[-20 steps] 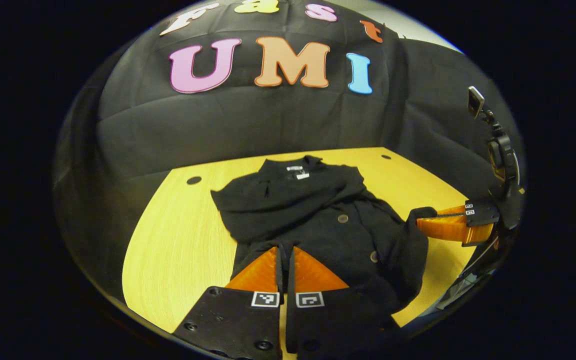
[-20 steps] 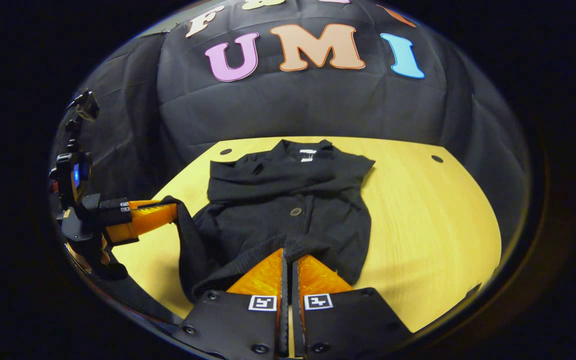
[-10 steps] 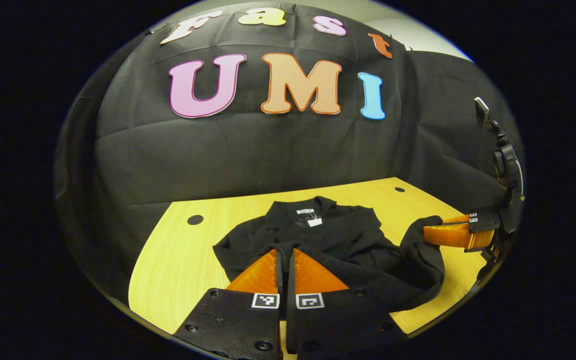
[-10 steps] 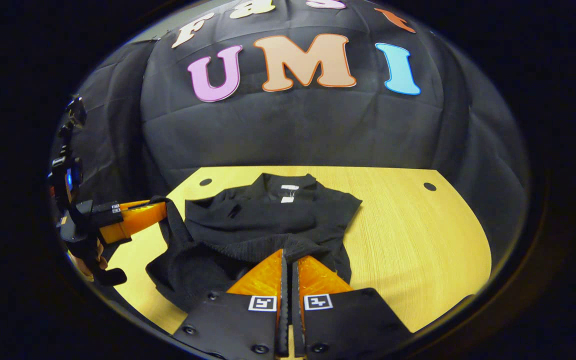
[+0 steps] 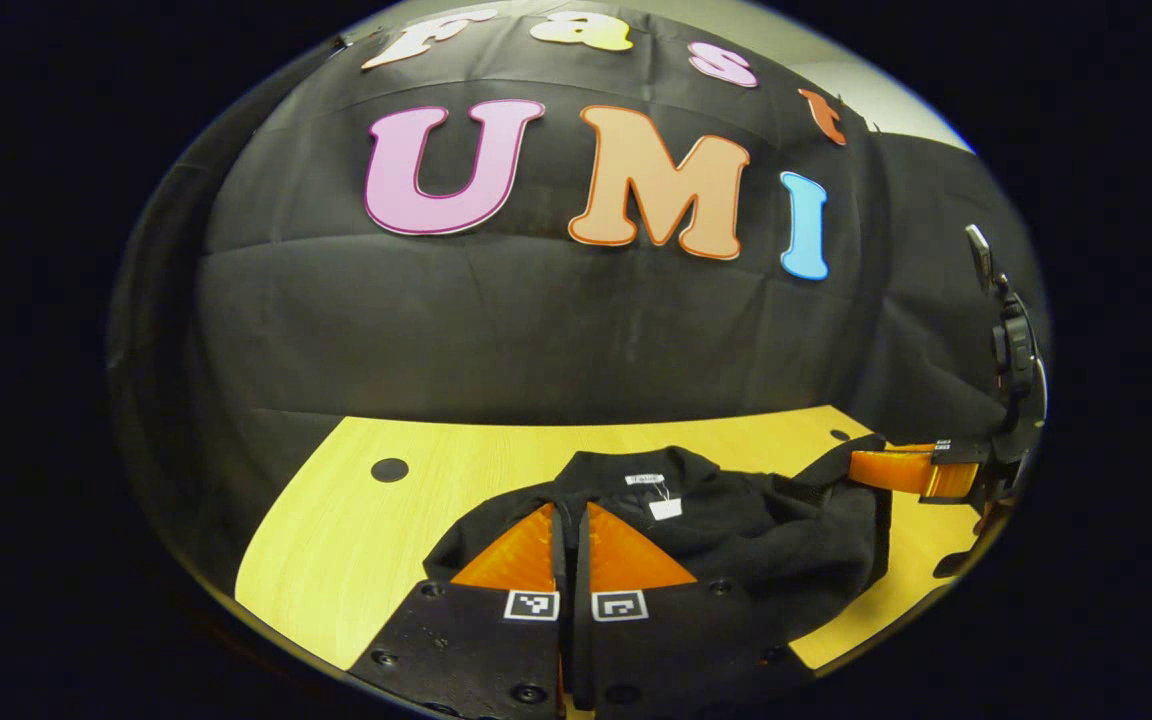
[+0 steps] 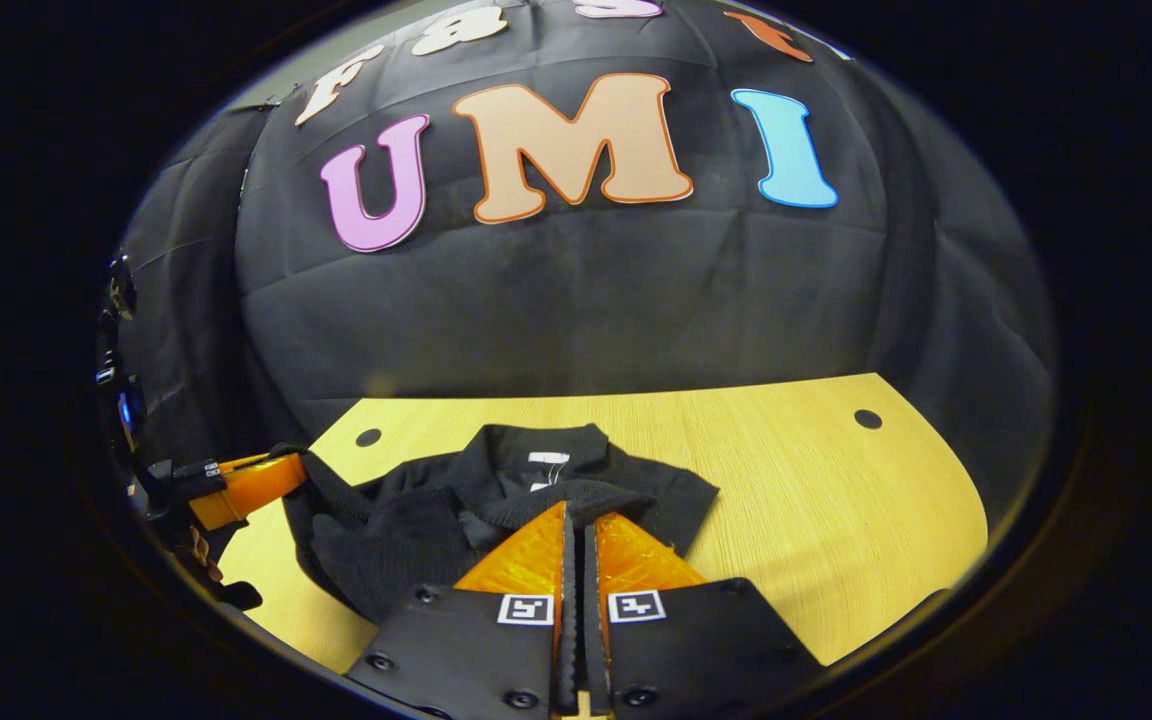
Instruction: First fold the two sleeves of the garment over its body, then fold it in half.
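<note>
We see the black garment lying on the yellow bench, its collar and white tag toward the booth's wall. In the left gripper view our left tongs are closed narrow, with the garment's hem pinched between the orange fingers and carried up close to the collar. At the right edge of that view the right tongs also grip a dark edge of the fabric, just above the bench. In the right gripper view the right tongs are closed narrow on a ribbed edge of the garment, held just short of the tag. The left tongs at the far left hold the other corner, and the cloth sags between the two in a loose fold. A bare stretch of bench lies to the right.
</note>
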`<state>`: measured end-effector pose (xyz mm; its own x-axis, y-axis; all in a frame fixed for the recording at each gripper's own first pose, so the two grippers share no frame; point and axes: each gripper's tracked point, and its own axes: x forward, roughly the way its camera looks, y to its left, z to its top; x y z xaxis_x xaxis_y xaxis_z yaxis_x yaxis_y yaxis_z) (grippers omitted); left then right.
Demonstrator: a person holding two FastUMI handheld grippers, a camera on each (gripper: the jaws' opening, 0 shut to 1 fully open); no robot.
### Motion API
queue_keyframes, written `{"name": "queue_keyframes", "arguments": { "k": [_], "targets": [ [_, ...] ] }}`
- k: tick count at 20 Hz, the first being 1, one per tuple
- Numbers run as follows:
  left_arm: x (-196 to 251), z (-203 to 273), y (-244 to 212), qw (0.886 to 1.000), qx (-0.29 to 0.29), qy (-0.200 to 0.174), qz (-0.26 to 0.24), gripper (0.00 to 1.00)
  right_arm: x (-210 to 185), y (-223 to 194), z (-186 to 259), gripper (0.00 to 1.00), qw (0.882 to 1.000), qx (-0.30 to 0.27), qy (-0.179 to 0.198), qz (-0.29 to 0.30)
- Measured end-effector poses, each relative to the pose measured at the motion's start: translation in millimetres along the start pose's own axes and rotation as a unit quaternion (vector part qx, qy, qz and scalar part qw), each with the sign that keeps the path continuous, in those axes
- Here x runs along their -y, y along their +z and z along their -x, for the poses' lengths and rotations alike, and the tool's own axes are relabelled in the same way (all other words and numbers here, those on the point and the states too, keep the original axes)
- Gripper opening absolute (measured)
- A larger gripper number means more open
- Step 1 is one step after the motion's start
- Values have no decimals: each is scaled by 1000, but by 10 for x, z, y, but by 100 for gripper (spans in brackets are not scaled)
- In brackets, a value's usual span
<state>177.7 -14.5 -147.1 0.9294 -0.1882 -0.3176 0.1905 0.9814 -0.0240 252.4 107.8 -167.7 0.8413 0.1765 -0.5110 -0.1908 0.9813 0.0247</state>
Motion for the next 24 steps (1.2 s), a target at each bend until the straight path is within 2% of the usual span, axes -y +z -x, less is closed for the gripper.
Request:
{"name": "queue_keyframes", "arguments": {
  "k": [3,4,10,17,19,21,22,23,24],
  "targets": [
    [-156,-255,-6,1000,-2,15,-6,0,113,140,-288,5,1000,6,-7,-9],
    [-182,-342,-37,1000,-5,20,-4,0,114,151,-334,8,1000,6,-10,-12],
    [-319,-760,-341,998,-38,46,6,0,402,37,-894,5,999,-11,-36,-37],
    [-379,-861,-430,997,-41,68,16,0,486,-113,-1057,5,997,-33,-49,-44],
    [-365,-864,-311,997,-23,69,16,6,474,-65,-1041,16,997,-27,-43,-51],
    [-310,-846,-195,998,-10,60,4,22,470,-19,-998,19,997,-22,-36,-59],
    [-267,-826,-163,999,-8,54,1,28,481,-9,-977,27,997,-21,-37,-62],
    [-242,-807,-117,999,-4,49,2,30,469,2,-962,27,997,-20,-32,-64],
    [-214,-793,-52,999,2,46,5,38,459,23,-930,29,997,-18,-29,-64]
  ]
}}
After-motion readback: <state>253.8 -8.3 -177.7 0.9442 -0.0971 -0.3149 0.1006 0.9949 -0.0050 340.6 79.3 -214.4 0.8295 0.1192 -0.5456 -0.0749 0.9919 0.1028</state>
